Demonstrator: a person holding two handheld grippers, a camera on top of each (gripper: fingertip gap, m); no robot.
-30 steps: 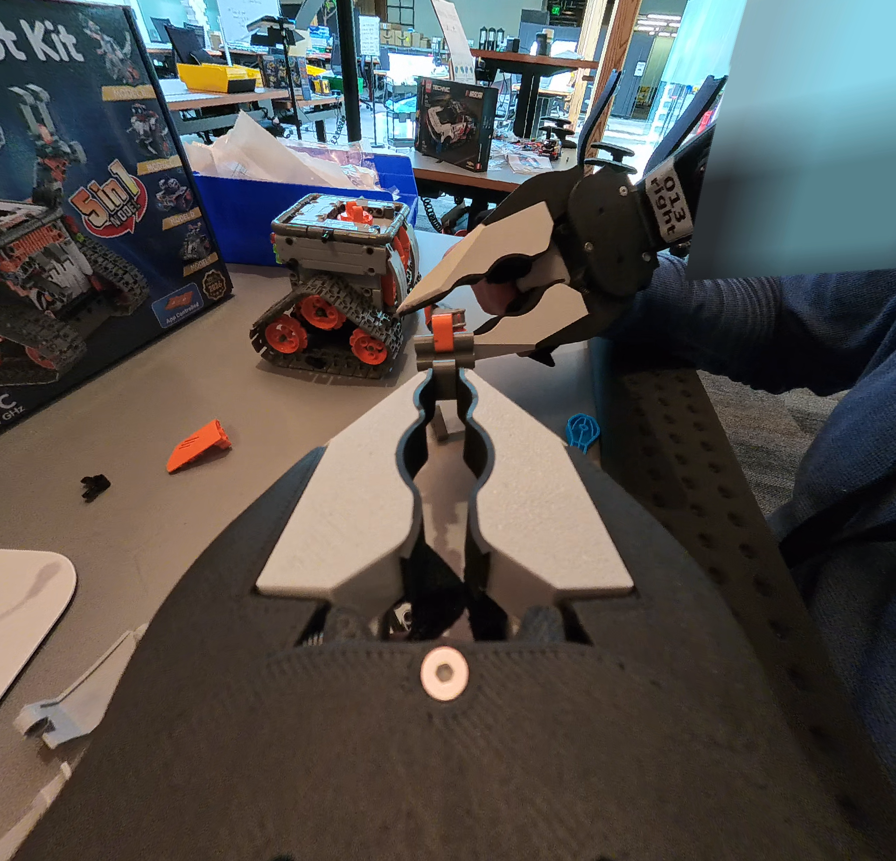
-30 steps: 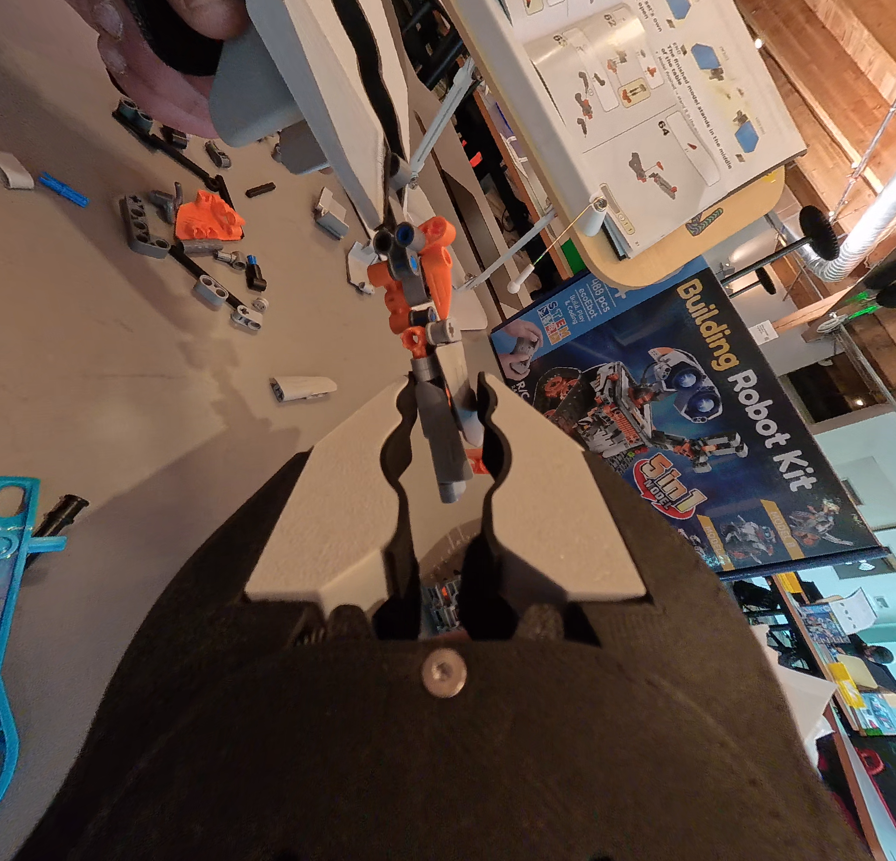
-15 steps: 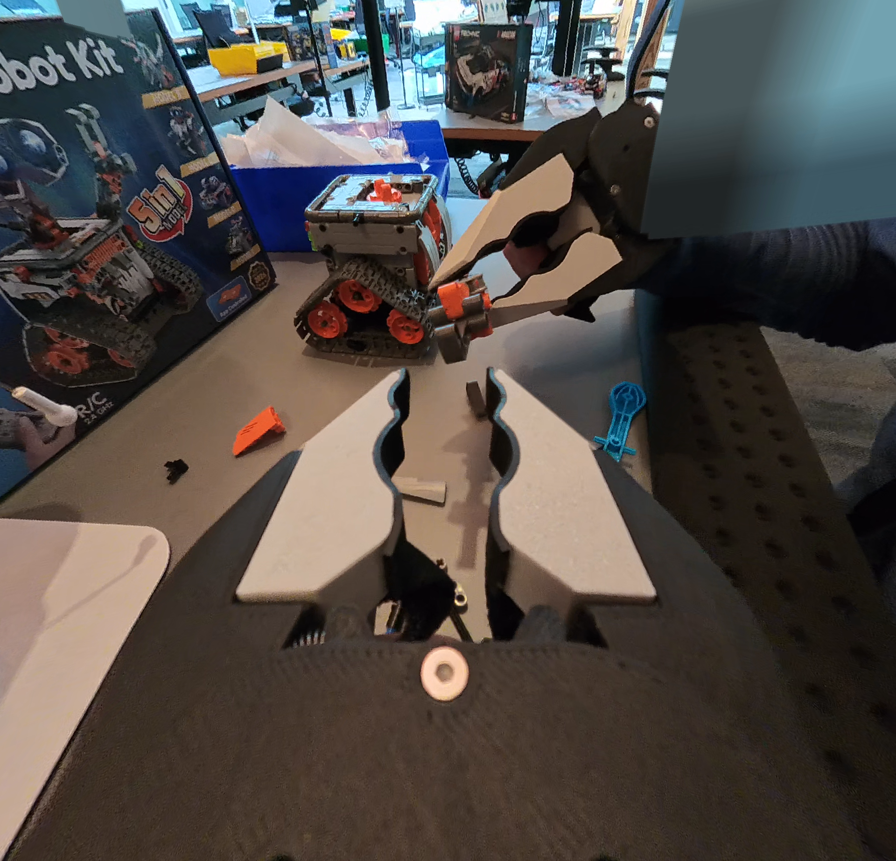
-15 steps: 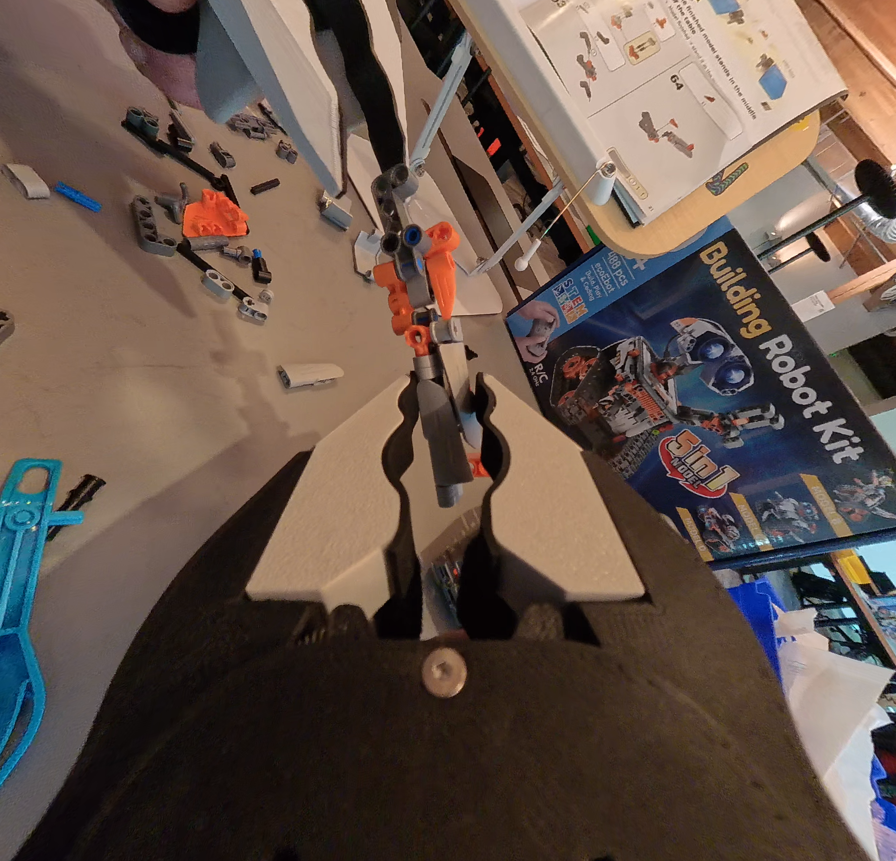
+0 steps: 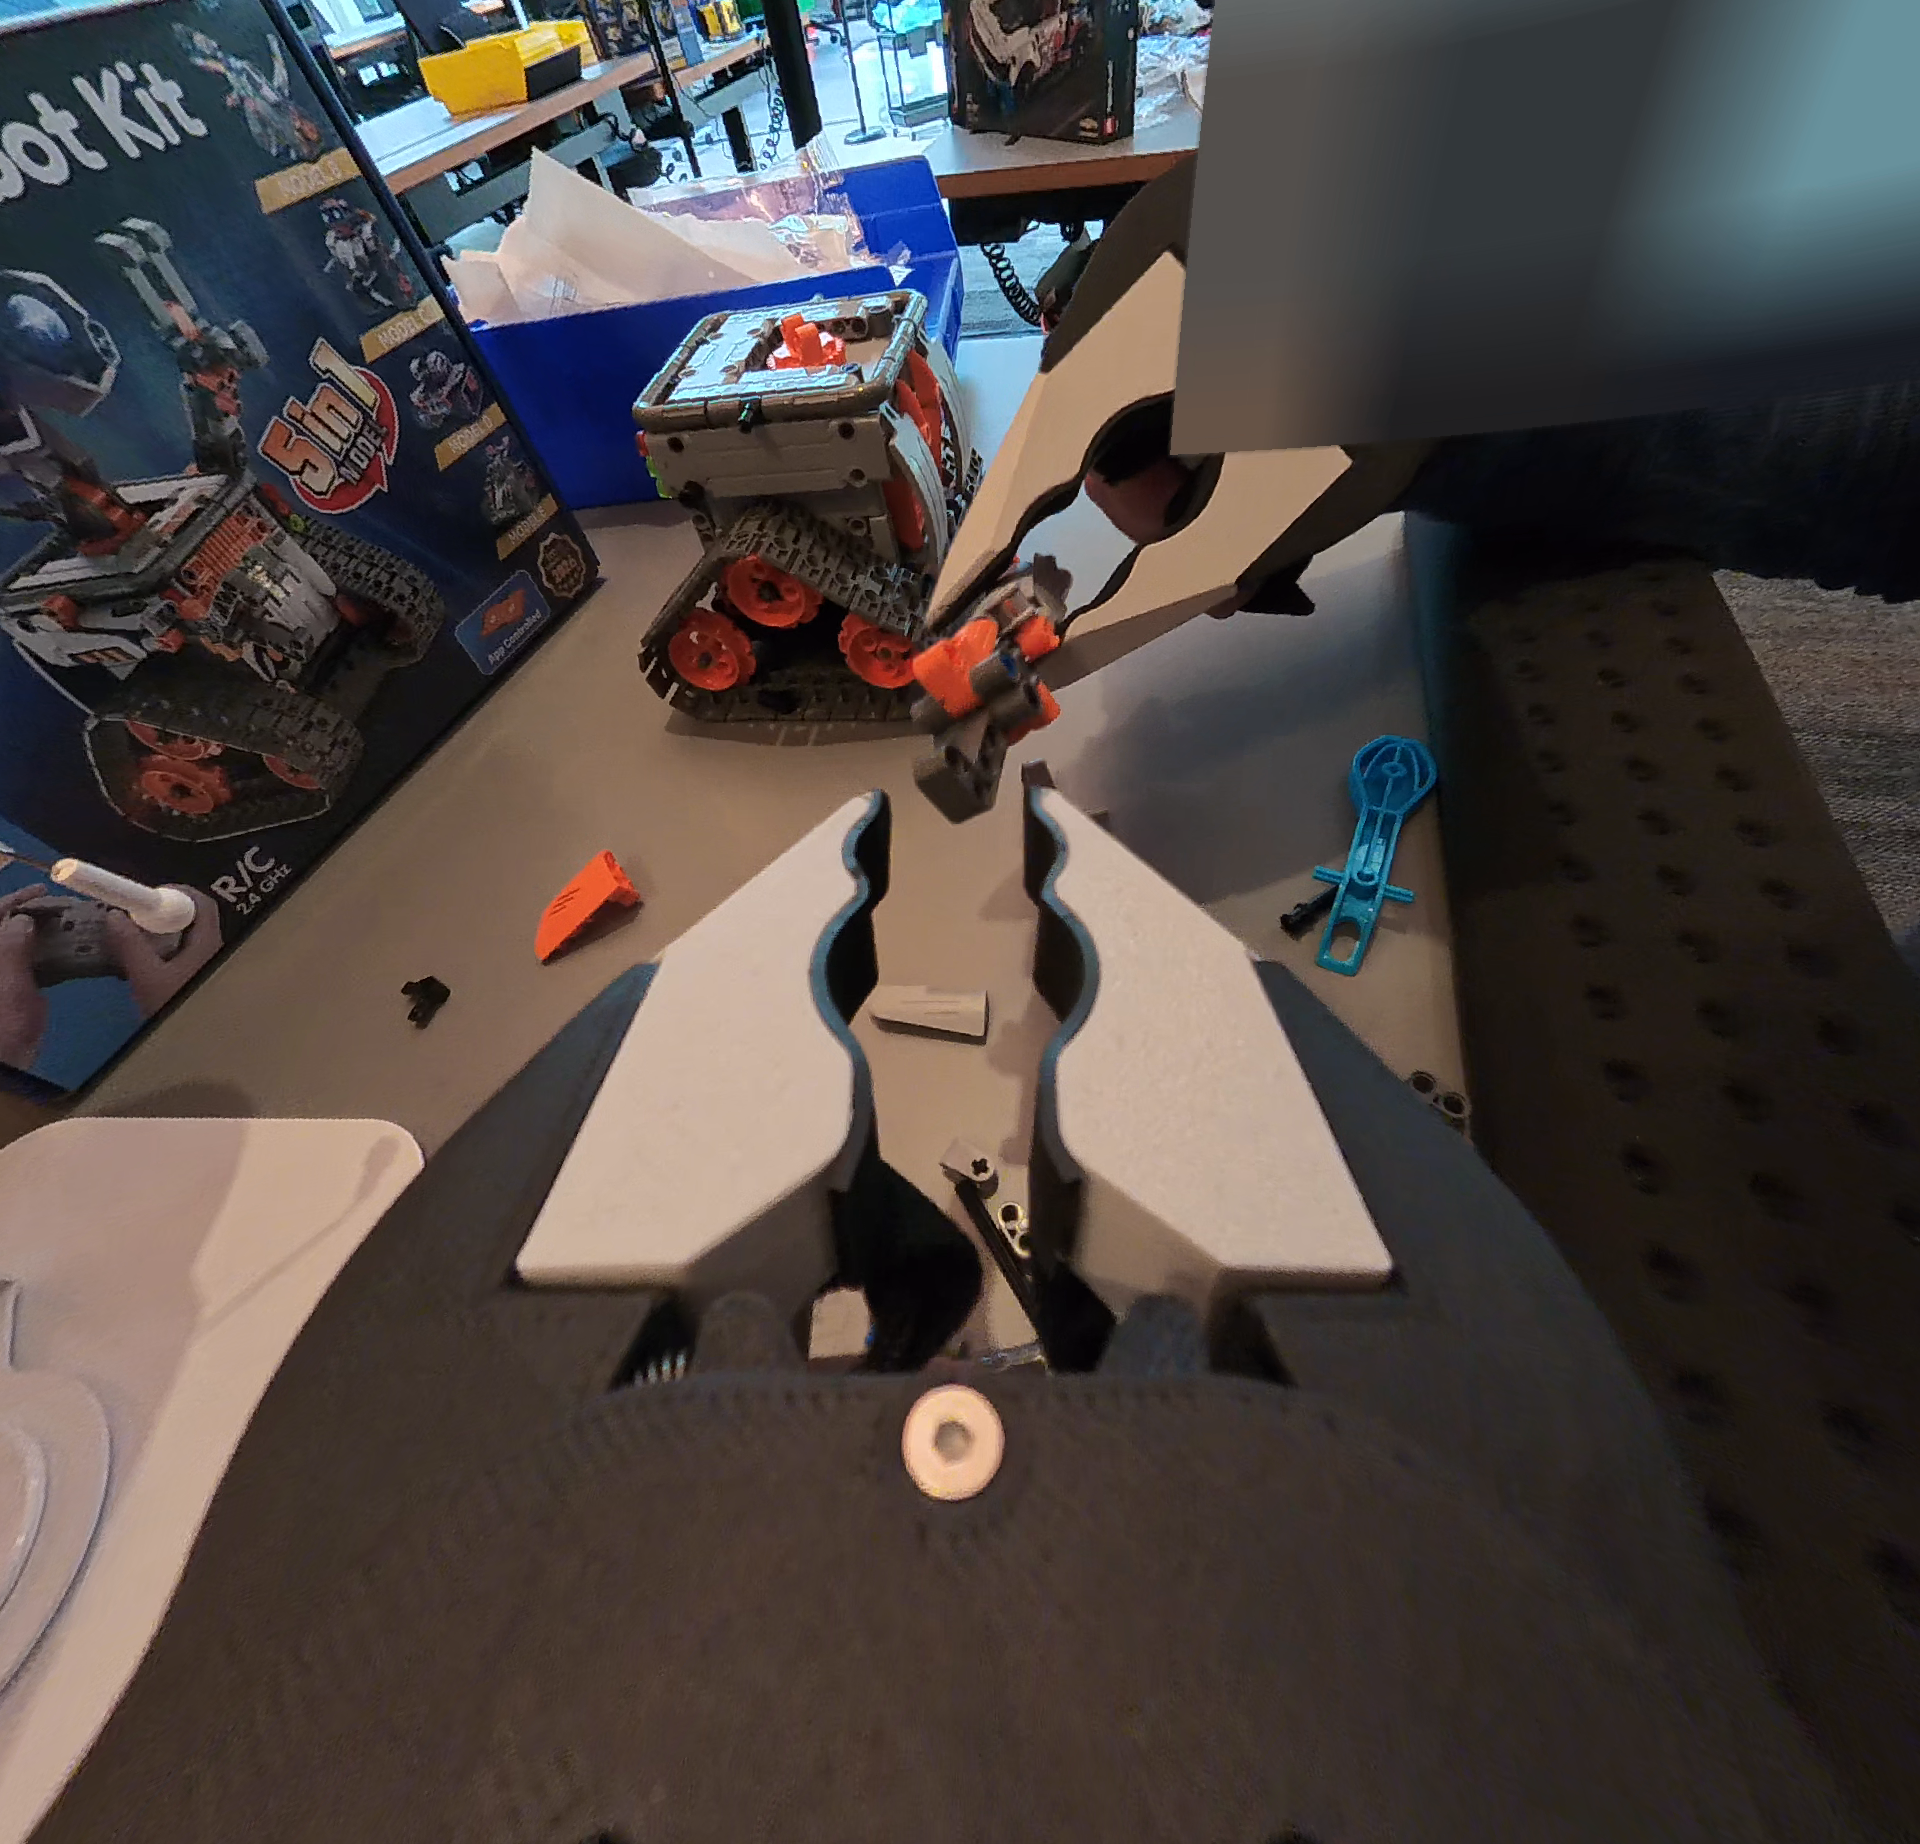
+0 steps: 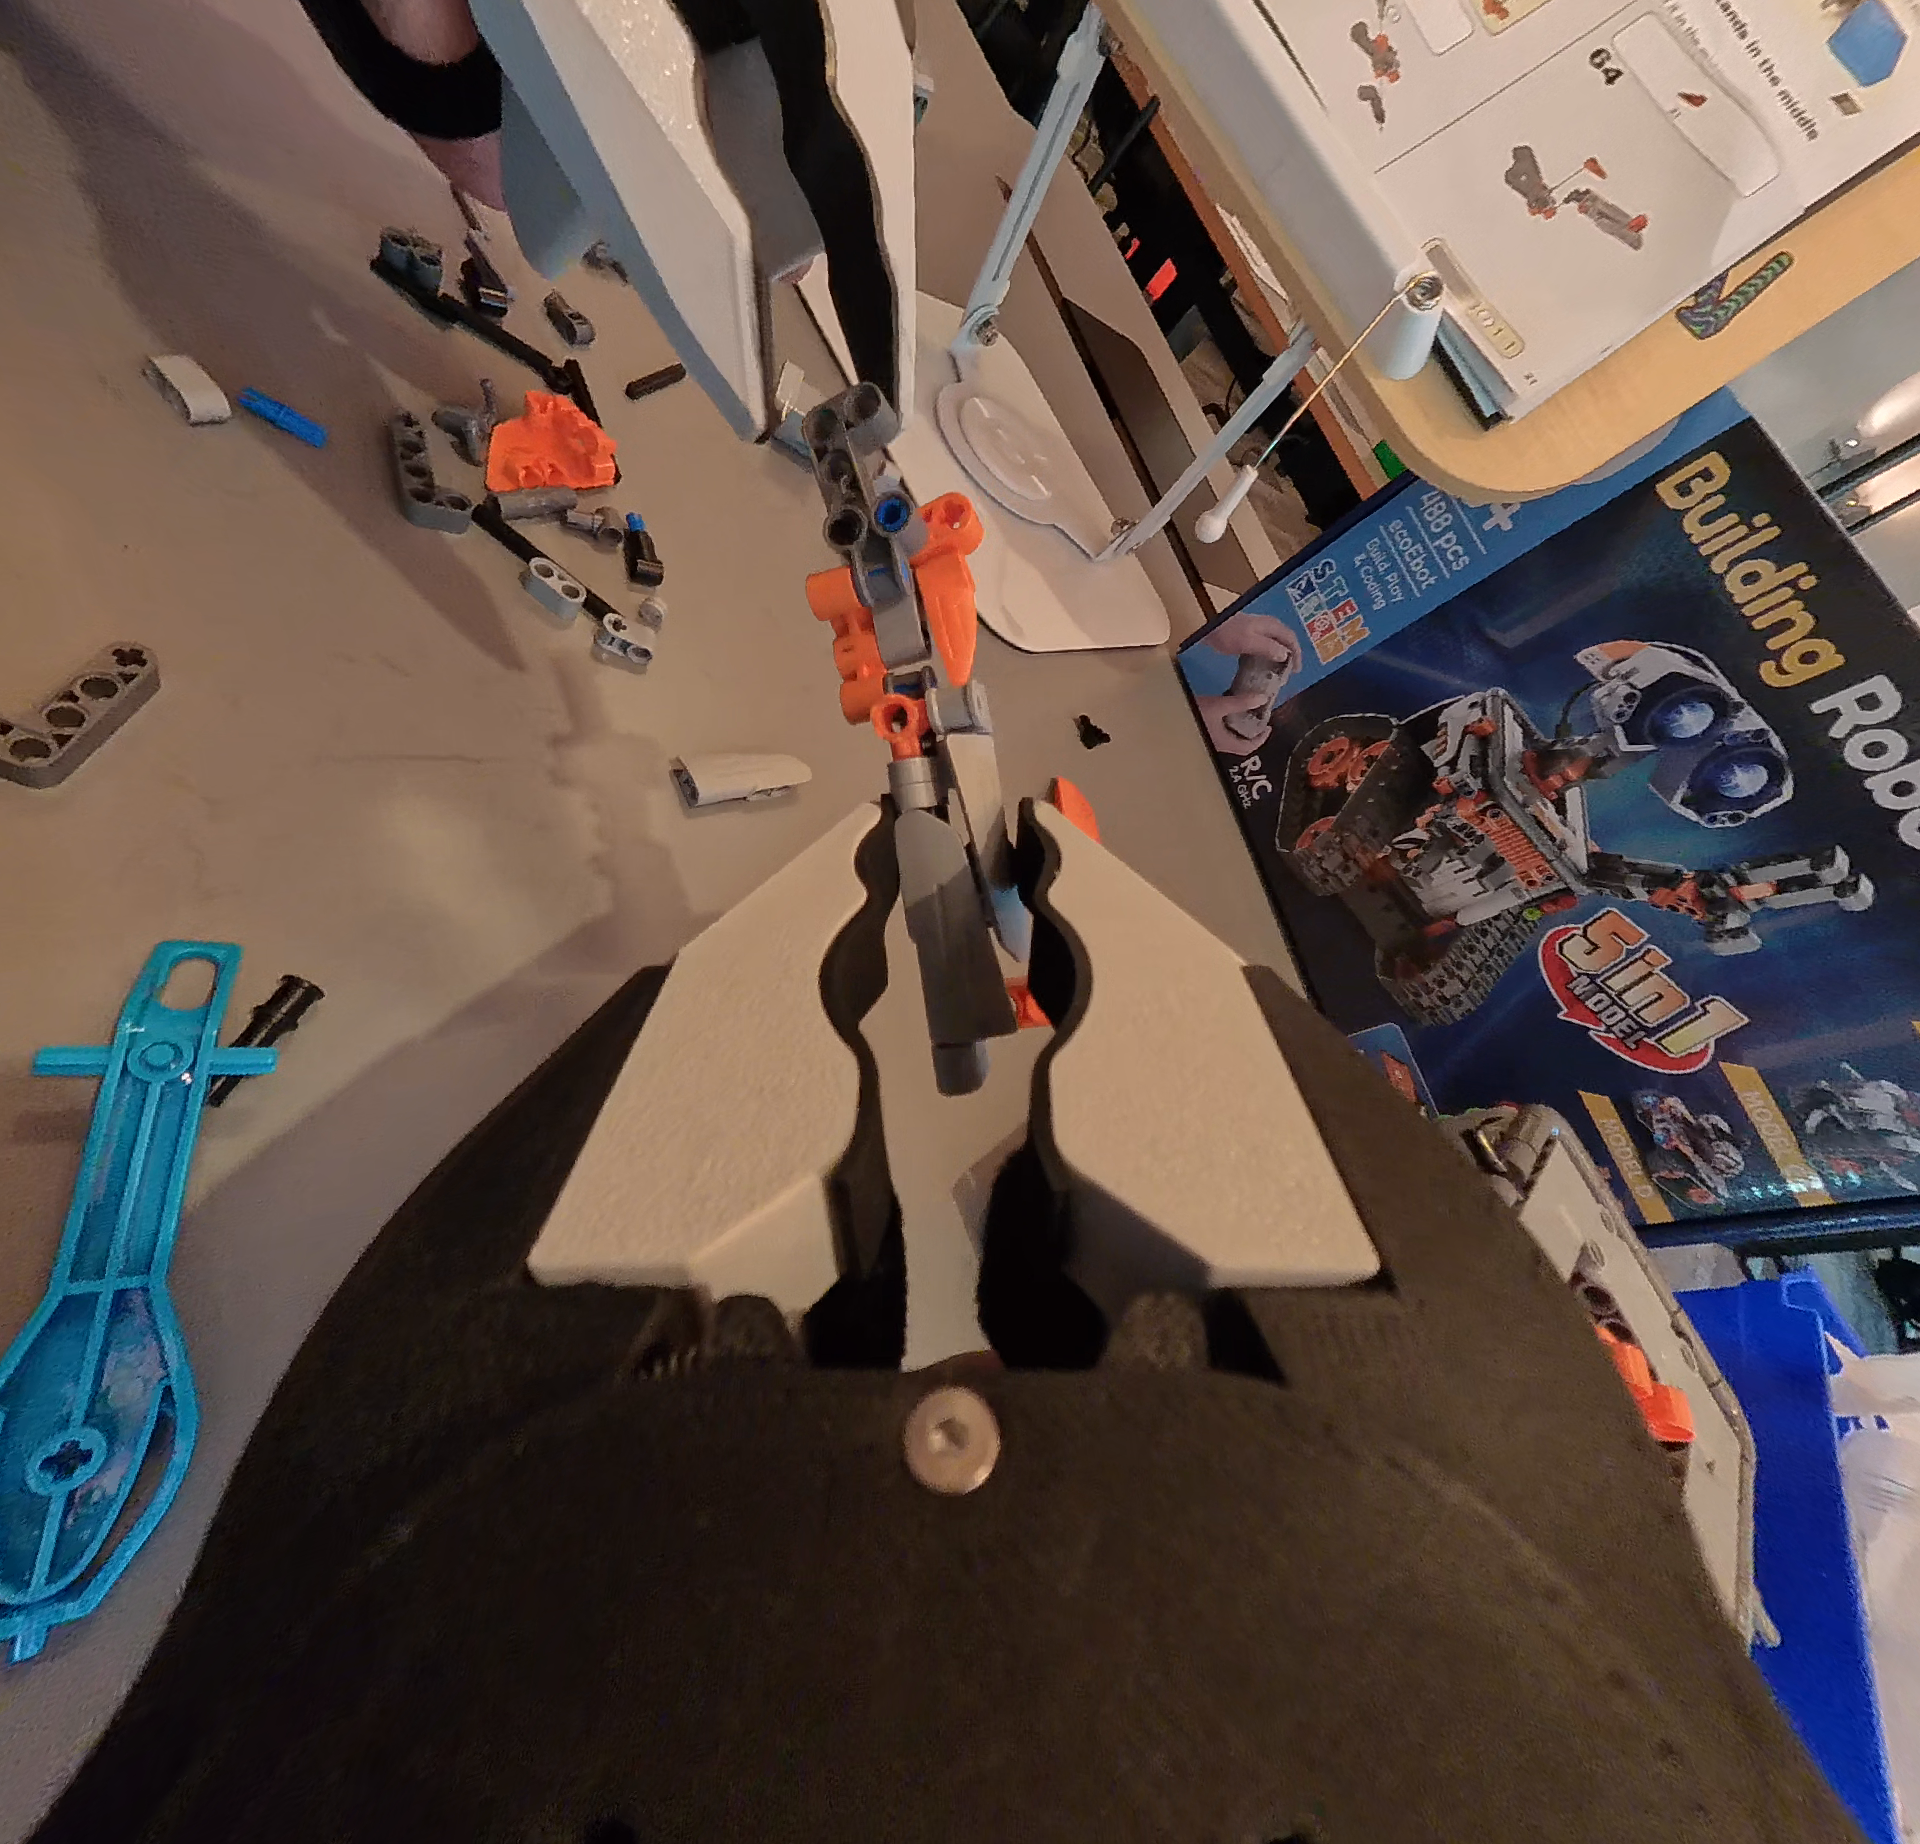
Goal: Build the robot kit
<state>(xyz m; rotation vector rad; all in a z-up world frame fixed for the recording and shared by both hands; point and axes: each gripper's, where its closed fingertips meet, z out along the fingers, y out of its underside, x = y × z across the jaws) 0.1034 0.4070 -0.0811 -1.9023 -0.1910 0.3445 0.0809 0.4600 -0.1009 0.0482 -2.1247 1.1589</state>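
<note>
My right gripper (image 6: 958, 820) is shut on the grey shaft of a small grey and orange brick assembly (image 6: 902, 605), held above the table. In the left wrist view this gripper (image 5: 995, 633) comes in from the upper right, with the assembly (image 5: 982, 688) hanging from its tips. My left gripper (image 5: 954, 820) is open and empty. The assembly's grey end sits just beyond its fingertips, not touching. In the right wrist view the left gripper (image 6: 831, 410) shows at the top, its jaws apart. A tracked robot base (image 5: 800, 506) stands behind.
A kit box (image 5: 239, 506) stands at the left and a blue bin (image 5: 582, 381) behind. On the table lie an orange wedge (image 5: 587, 901), a blue tool (image 5: 1371, 849), a pale grey piece (image 5: 930, 1010) and several loose parts (image 6: 520, 506). A booklet on a stand (image 6: 1558, 80) is nearby. Spacing between my two grippers at the tips: around 7 centimetres. About 9 centimetres separates my right fingertips from the pale grey piece (image 5: 930, 1010). It turns up in the right wrist view (image 6: 743, 774) as well.
My left gripper has let go of the assembly, opened and drawn back. My right gripper keeps the assembly and has tilted it down toward the table.
</note>
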